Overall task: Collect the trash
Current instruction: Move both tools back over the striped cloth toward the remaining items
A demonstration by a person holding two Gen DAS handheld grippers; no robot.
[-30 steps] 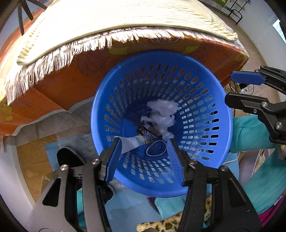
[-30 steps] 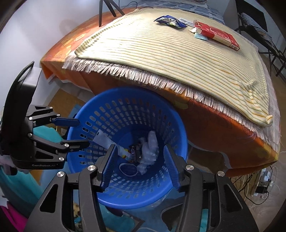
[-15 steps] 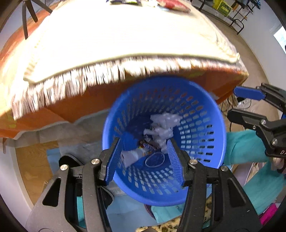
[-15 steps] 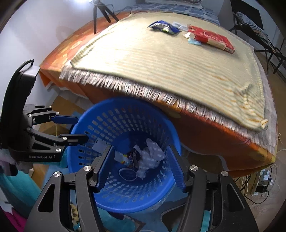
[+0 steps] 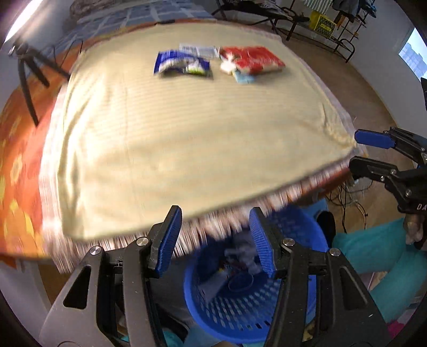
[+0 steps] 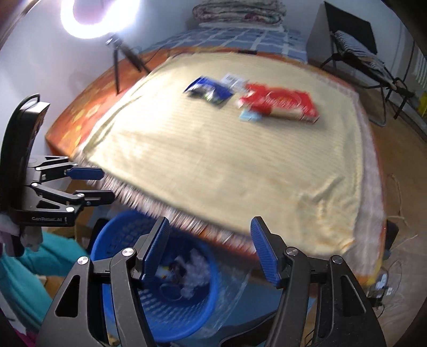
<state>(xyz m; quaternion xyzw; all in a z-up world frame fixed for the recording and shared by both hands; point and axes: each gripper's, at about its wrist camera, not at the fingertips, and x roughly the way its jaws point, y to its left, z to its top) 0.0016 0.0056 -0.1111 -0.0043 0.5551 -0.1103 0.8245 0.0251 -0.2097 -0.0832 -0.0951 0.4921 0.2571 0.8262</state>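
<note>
Both hand-held grippers, left and right, gape wide, empty; ring light only in right view.

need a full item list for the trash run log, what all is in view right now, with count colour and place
blue wrapper: 1, blue with white, far part of the bed cover
red packet: 1, red, right of the blue wrapper
small pale blue piece: 1, light blue, at the red packet's near left corner
white label: 1, white, between wrapper and packet, farther back
basket: 1, blue, on the floor below the bed edge
crumpled paper: white, inside the basket with other blurred scraps
bed cover: 1, cream, fringed, over an orange sheet
tripod: 1, black, far left by the wall
left gripper: 1, black with blue pads, open
right gripper: 1, same, open
</note>
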